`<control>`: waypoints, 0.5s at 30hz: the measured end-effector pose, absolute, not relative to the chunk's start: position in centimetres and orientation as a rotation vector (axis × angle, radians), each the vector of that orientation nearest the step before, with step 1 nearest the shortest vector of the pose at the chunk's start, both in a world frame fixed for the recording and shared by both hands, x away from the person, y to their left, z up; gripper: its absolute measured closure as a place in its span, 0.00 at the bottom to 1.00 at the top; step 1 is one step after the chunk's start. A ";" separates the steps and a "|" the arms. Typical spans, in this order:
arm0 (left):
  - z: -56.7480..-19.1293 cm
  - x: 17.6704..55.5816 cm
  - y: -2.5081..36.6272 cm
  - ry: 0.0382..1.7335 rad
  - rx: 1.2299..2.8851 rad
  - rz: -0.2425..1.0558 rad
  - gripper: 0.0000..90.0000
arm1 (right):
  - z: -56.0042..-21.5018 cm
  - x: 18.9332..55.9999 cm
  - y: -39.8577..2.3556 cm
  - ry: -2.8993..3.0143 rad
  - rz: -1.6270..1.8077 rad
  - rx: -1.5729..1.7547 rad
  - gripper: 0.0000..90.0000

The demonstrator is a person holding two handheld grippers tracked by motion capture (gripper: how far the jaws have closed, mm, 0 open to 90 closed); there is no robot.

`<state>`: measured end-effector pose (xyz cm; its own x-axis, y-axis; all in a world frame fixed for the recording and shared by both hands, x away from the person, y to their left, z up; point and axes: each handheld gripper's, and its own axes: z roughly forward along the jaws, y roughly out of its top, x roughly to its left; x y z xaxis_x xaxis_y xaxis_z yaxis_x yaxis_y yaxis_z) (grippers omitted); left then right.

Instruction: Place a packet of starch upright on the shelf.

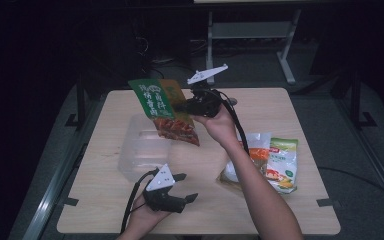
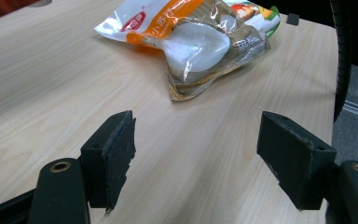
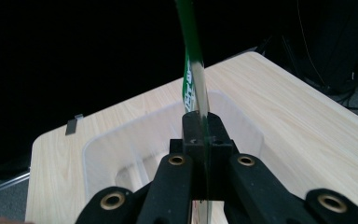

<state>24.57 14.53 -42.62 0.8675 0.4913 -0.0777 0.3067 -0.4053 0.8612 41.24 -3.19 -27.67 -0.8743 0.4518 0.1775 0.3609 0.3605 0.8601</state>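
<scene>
Green snack bag (image 1: 164,111): held in the air above the desk's (image 1: 280,100) far-left part, over the clear plastic tray; its green top is raised and the red contents hang below, so it looks ready to be lowered in.
Right gripper (image 1: 184,106): jaws clamped on the bag's side edge; in the right gripper view the thin film (image 3: 196,88) runs upright between the 2 closed pads; the pinch lets the bag dangle freely.
Clear plastic tray (image 1: 141,150): on the desk towards its left edge, directly below the bag; probably the destination.
Left gripper (image 1: 186,187): near the desk's near edge, jaws wide apart, holding nothing; it seems to wait.
Other 2 packets: orange-and-white packet (image 2: 191,37) and green-and-white packet (image 1: 283,165), lying together near the right edge, likely next.
</scene>
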 end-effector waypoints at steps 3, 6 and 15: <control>-42.6 24.6 14.6 0.576 2.032 0.235 0.30 | -27.7 42.1 -2.3 2.516 1.547 0.750 1.00; -42.6 24.6 14.6 0.573 2.032 0.236 0.30 | -27.7 42.6 -1.8 2.498 1.548 0.745 1.00; -42.6 24.6 14.4 0.561 2.047 0.245 0.30 | -28.1 44.2 1.0 2.491 1.557 0.756 1.00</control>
<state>24.56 14.43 -42.58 0.8739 0.4832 -0.0532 0.2901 -0.4305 0.8547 44.17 0.99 -28.13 -0.8703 0.4635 0.1664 0.3525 0.3506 0.8676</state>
